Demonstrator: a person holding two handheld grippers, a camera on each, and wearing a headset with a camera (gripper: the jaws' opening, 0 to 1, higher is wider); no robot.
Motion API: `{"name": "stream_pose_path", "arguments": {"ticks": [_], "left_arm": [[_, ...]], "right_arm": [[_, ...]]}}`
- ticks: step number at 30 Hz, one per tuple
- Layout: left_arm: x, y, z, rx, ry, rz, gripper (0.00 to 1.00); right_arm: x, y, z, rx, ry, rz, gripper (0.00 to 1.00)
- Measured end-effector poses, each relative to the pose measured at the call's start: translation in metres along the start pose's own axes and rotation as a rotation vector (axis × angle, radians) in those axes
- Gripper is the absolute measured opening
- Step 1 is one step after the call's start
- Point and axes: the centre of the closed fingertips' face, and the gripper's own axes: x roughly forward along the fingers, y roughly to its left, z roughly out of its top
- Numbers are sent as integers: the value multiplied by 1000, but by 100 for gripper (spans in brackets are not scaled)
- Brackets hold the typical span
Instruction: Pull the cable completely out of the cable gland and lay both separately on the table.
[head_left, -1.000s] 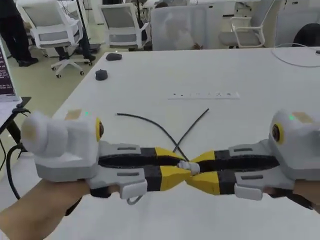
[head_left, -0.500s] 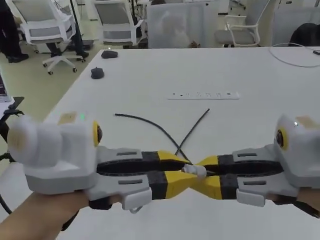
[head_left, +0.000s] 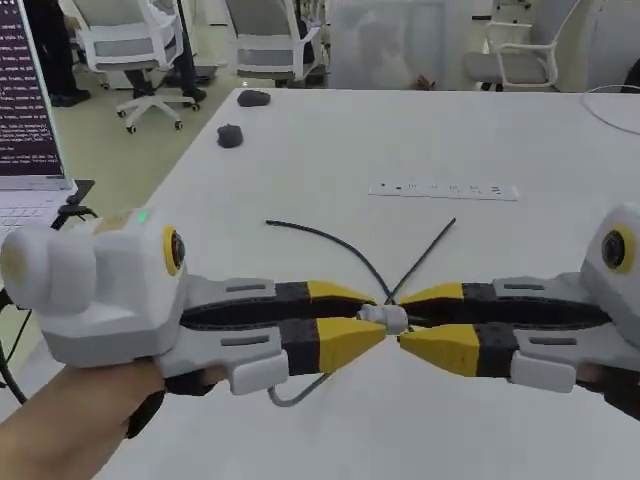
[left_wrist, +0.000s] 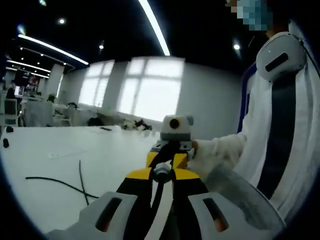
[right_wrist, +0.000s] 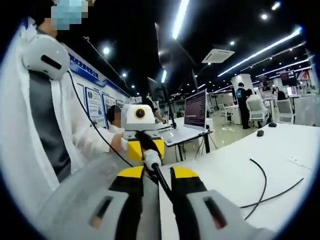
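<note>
The left tool (head_left: 379, 318) is closed on the cable gland (head_left: 386, 320). At its 3 o'clock, the right tool (head_left: 403, 321) grips the cable (head_left: 310, 231)

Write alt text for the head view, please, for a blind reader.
Two yellow-tipped grippers meet tip to tip over a white table: the left gripper clamps a white cable gland, the right gripper its black cable.

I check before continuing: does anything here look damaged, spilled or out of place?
Nothing stands out. The left gripper holds the gland, the right gripper the cable; two loose cables lie crossed on the table.
</note>
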Motion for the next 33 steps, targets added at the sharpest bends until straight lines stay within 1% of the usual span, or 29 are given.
{"name": "stream_pose_path", "arguments": {"ticks": [1, 2, 3, 4, 6, 8, 9, 10, 11, 13, 14, 15, 16, 18, 20, 21, 22, 23, 24, 26, 27, 29, 31, 33], "left_arm": [[0, -2, 3, 8, -4, -5, 15], [-1, -4, 9, 17, -11, -12, 15], [0, -6, 14, 25, -15, -20, 15], [1, -8, 19, 34, -18, -26, 15], [2, -11, 26, 55, -22, -29, 15], [2, -14, 35, 69, -35, -30, 15], [2, -16, 40, 76, -51, -36, 15], [1, -18, 42, 79, -57, -45, 15], [1, -20, 44, 86, -64, -52, 15], [3, -23, 48, 100, -75, -64, 15], [3, -22, 50, 103, -84, -58, 15], [4, -22, 54, 94, -101, -61, 15], [6, -21, 58, 83, -117, -64, 15], [9, -22, 61, 81, -127, -81, 15], [12, -20, 65, 74, -141, -90, 15], [13, -19, 66, 68, -141, -95, 15], [15, -18, 67, 69, -136, -97, 15], [16, -16, 68, 70, -132, -96, 15], [17, -13, 69, 61, -126, -97, 15], [21, -13, 72, 28, -116, -118, 15], [21, -13, 72, 24, -112, -122, 16], [26, -12, 74, 35, -94, -130, 16], [29, -10, 76, 69, -71, -129, 16], [30, -9, 77, 91, -61, -124, 16]], "right_arm": [[1, 7, 10, 37, -18, 45, 23], [2, 9, 18, 54, -28, 64, 25], [3, 10, 23, 52, -25, 73, 26], [5, 13, 30, 49, -35, 88, 26], [6, 17, 39, 56, -45, 108, 26], [8, 19, 42, 59, -31, 115, 25], [9, 19, 40, 40, -7, 111, 24], [10, 20, 41, 25, -4, 107, 24], [10, 20, 43, 27, -5, 106, 23], [10, 22, 46, 27, -4, 109, 17], [10, 26, 46, 25, 3, 119, 14], [9, 26, 46, -4, 12, 108, 14], [7, 24, 50, -43, 3, 88, 14], [3, 27, 55, -55, 11, 85, 14], [1, 24, 60, -117, 15, 58, 13], [0, 24, 60, -114, 20, 53, 13], [0, 22, 61, -95, 35, 36, 13], [-1, 20, 62, -95, 44, 21, 13], [-2, 17, 64, -123, 54, -1, 13], [-5, 18, 68, -142, 72, -12, 12], [-6, 17, 69, -146, 84, -19, 12], [-9, 15, 71, -164, 104, -32, 12], [-11, 12, 74, -162, 112, -46, 12], [-11, 10, 74, -162, 118, -56, 11]]}}
